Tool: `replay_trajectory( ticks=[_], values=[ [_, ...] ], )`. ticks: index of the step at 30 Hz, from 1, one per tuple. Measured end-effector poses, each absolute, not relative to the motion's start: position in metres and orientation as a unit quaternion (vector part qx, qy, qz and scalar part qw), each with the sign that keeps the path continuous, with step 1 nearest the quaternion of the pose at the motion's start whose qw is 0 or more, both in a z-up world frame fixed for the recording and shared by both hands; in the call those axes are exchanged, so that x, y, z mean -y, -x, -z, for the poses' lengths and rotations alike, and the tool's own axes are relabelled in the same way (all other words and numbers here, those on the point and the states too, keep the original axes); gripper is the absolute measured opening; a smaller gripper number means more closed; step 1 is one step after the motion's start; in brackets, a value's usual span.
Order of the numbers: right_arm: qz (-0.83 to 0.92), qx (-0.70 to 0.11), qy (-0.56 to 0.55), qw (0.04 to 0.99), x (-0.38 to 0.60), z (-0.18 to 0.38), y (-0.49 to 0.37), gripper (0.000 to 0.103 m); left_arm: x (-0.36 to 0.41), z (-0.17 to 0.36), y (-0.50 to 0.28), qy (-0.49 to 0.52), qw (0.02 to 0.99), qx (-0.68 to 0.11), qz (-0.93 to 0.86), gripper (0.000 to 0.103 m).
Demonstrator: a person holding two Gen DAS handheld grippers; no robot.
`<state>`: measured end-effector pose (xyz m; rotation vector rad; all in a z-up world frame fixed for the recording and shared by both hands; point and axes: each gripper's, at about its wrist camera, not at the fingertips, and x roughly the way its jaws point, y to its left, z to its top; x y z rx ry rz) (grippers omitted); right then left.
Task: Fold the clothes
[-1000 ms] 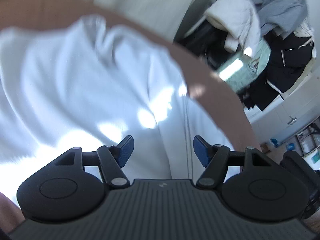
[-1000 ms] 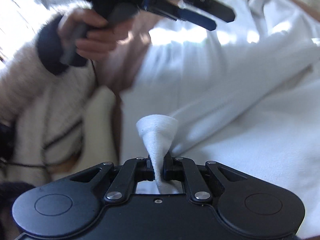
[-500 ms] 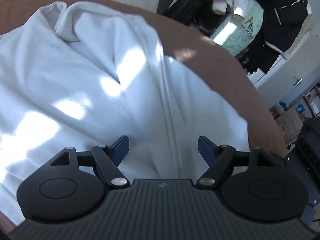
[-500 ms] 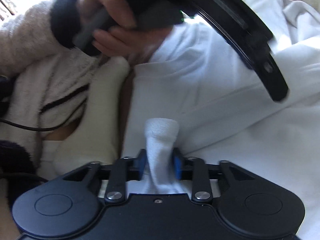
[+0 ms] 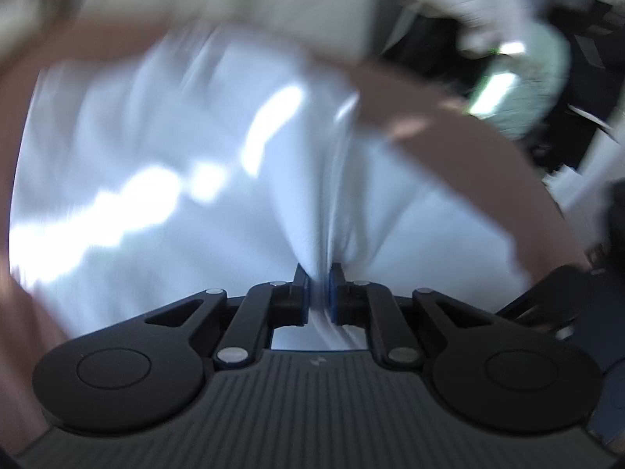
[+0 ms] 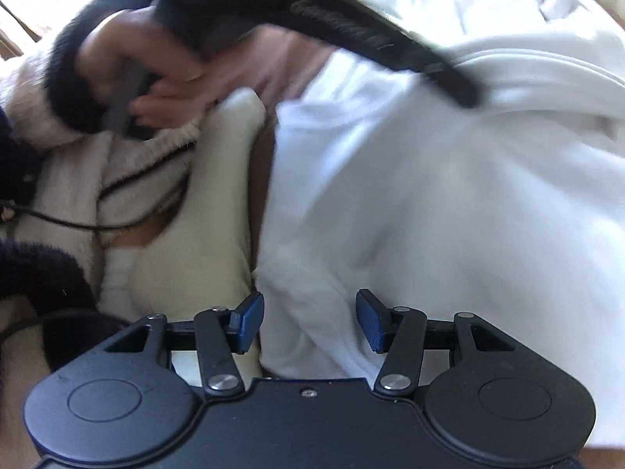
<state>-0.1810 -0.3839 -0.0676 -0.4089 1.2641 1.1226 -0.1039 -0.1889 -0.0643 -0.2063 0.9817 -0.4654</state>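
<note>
Between my left gripper [image 5: 319, 293] jaws: one ridge of the white garment [image 5: 195, 195], pinched between jaws pressed nearly together, blue pads on either side of the fabric. The left wrist view is motion-blurred, so I cannot tell which part of the garment this ridge is.

Item, white garment: spread over a brown surface [image 5: 449, 144], which shows as a curved band beyond its far and right edges. Sunlit patches lie across the left half of the cloth. A raised crease runs from my left jaws toward the far side.

Item, right gripper [image 6: 308, 322]: jaws spread, holding nothing. It sits low over the near edge of the garment [image 6: 429, 195], with white fabric lying between and beyond the blue pads. I cannot tell whether the pads touch the cloth.

Item, left gripper as seen from the right wrist view [image 6: 351, 35]: a dark, blurred body reaching across the far part of the garment, gripped by a hand [image 6: 156, 78] in a fluffy cream sleeve [image 6: 39, 90] with a dark cuff.

Item, cream cushion-like shape [image 6: 203, 215]: left of the garment, just beside its left edge.

Item, piled clothes [image 5: 519, 78]: far right in the left wrist view, pale and dark pieces, blurred, well apart from the garment.
</note>
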Motion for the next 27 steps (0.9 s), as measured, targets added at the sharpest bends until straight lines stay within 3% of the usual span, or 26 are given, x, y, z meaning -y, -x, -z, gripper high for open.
replay_trajectory(
  ticks=[3,6,8,17,22,27],
  values=[
    [-0.478,-0.564,0.175,0.65,0.381,0.07,0.169,0.052,0.18,0.075,0.095,0.119,0.835,-0.488,0.224,0.014],
    [-0.485,-0.518,0.11,0.696,0.397,0.039,0.158,0.053,0.182,0.058,0.093,0.086,0.844,-0.473,0.236,0.027],
    [-0.481,-0.479,0.049,0.732,0.413,0.021,0.147,0.055,0.183,0.048,0.094,0.07,0.849,-0.461,0.248,0.027],
    [-0.302,-0.492,-0.241,0.78,0.447,0.038,0.063,0.062,0.124,-0.039,0.033,0.022,0.864,-0.416,0.282,0.033],
    [-0.184,-0.476,-0.377,0.773,0.452,0.084,0.028,0.068,0.094,-0.01,0.01,0.122,0.858,-0.436,0.241,0.033],
    [-0.13,-0.446,-0.409,0.786,0.456,0.121,0.031,0.062,0.073,0.024,0.022,0.142,0.845,-0.458,0.238,0.033]
  ],
)
